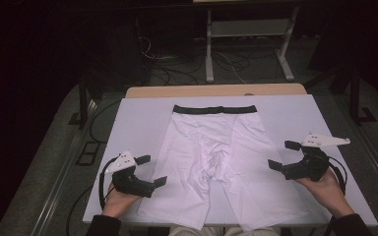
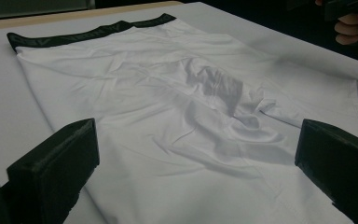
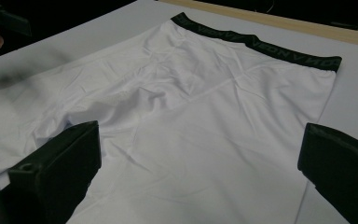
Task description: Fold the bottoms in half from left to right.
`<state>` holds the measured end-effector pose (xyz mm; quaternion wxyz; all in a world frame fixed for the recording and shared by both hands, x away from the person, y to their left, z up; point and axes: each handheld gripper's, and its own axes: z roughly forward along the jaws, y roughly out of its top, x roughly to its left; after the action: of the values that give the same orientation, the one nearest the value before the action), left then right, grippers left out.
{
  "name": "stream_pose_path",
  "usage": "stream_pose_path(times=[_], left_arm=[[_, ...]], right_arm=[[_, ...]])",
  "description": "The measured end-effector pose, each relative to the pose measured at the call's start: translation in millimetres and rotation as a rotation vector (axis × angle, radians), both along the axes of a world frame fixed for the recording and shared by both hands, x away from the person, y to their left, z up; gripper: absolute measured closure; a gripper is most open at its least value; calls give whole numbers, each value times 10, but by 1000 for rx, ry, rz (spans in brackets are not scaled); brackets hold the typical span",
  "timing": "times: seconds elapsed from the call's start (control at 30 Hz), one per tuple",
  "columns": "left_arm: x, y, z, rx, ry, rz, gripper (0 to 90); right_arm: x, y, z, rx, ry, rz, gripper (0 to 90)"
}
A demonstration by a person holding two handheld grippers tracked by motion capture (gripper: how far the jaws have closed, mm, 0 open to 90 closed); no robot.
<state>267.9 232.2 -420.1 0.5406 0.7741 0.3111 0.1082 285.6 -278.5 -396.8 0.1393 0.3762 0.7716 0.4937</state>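
Two claws gape wide, gripping nothing: left claw (image 1: 151,170) beside white shorts' (image 1: 216,157) left leg, right claw (image 1: 283,155) seemingly above right leg; shorts flat on worktop (image 1: 138,118).

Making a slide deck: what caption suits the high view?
White shorts lie flat on a white table, with the open left tool and right tool at either side.
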Motion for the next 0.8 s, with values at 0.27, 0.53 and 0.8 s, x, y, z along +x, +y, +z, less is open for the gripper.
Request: stream_pose_path(times=[0.27, 0.53, 0.8], left_arm=[[3, 4, -3, -1, 1, 1, 0], [4, 0, -4, -3, 3, -5, 0], [7, -6, -5, 0, 3, -14, 0]], right_arm=[[73, 50, 63, -7, -6, 15, 0], [188, 101, 143, -9, -2, 37, 0], [352, 178, 225, -12, -1, 38, 0]])
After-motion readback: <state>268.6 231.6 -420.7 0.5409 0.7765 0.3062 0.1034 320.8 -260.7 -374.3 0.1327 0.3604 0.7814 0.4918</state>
